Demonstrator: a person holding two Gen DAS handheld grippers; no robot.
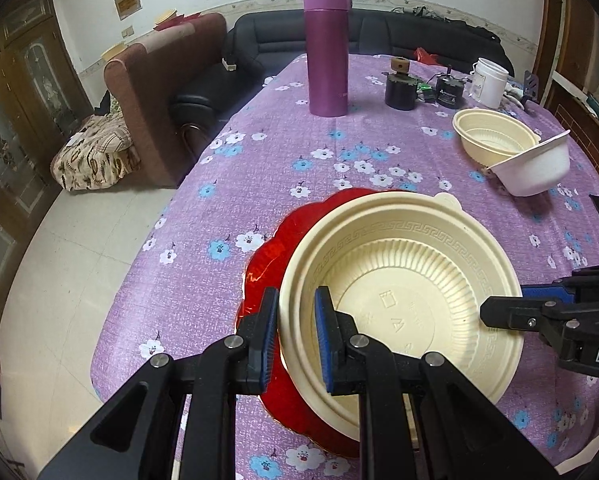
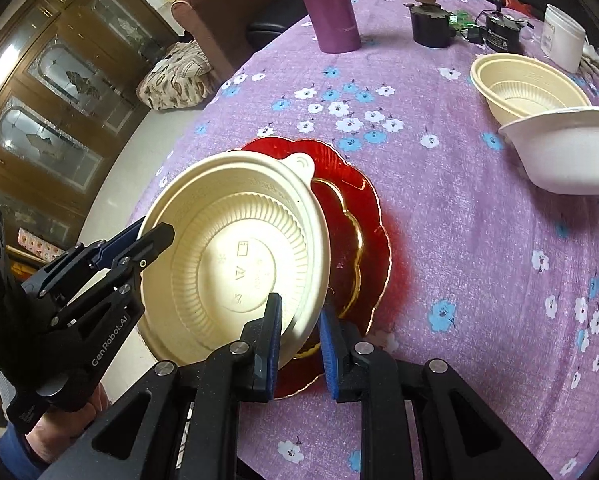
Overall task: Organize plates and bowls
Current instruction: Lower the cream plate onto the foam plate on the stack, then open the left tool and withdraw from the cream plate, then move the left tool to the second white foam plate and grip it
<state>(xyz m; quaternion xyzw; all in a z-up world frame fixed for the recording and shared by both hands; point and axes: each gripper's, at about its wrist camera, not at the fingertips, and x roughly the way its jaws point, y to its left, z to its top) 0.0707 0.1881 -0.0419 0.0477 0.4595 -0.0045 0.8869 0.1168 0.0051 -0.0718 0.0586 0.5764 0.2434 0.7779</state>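
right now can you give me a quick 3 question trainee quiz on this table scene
1. True or false: both claws grip the rim of the same cream bowl.
2. What lies directly under that bowl? A) red plate B) white bowl C) bare cloth
3. Fill in: the tall bottle at the far end of the table is ____ in colour.

Key:
1. True: left claw and right claw each clamp its rim.
2. A, the red plate.
3. Purple.

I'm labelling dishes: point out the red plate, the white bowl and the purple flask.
red plate (image 2: 373, 216): right wrist view, scalloped rim.
white bowl (image 2: 571, 160): right wrist view, outer wall.
purple flask (image 1: 326, 60): left wrist view, body.
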